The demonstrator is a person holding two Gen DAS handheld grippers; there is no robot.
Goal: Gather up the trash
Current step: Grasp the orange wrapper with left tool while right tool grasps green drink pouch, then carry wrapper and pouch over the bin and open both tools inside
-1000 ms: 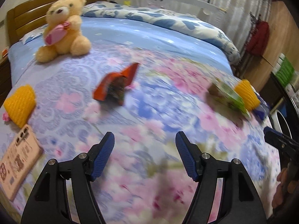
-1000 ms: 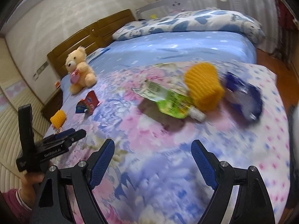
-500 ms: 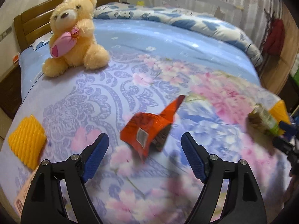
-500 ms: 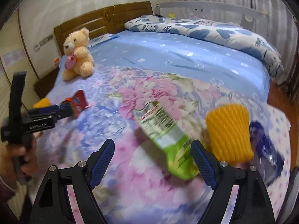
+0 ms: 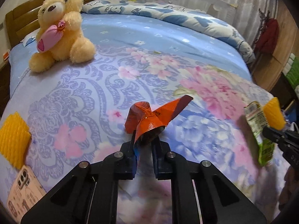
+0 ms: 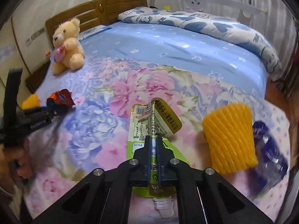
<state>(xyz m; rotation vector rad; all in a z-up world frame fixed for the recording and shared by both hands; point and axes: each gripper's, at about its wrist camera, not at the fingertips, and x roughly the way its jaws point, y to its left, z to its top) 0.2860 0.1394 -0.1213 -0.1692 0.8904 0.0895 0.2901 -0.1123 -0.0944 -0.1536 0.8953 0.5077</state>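
On the flowered bedspread, my left gripper point(image 5: 144, 141) is shut on a crumpled orange snack wrapper point(image 5: 151, 115), which bunches up between its pads. The same wrapper point(image 6: 60, 98) shows at the left of the right wrist view, in front of the left gripper's black body. My right gripper point(image 6: 153, 140) is shut on a green and white drink pouch point(image 6: 147, 123), pinching a fold along its middle; its white cap lies under the jaws. That pouch point(image 5: 259, 121) also shows at the right edge of the left wrist view.
A yellow foam fruit net point(image 6: 229, 140) and a blue wrapper point(image 6: 271, 149) lie right of the pouch. Another yellow net point(image 5: 13, 140) and a phone box point(image 5: 24, 190) sit at the left edge. A teddy bear point(image 5: 59, 29) and a folded quilt point(image 5: 168, 15) are farther back.
Both grippers moved forward over their items and went from wide open to shut: the left closed on the orange wrapper, the right on the green pouch, which now folds upward.
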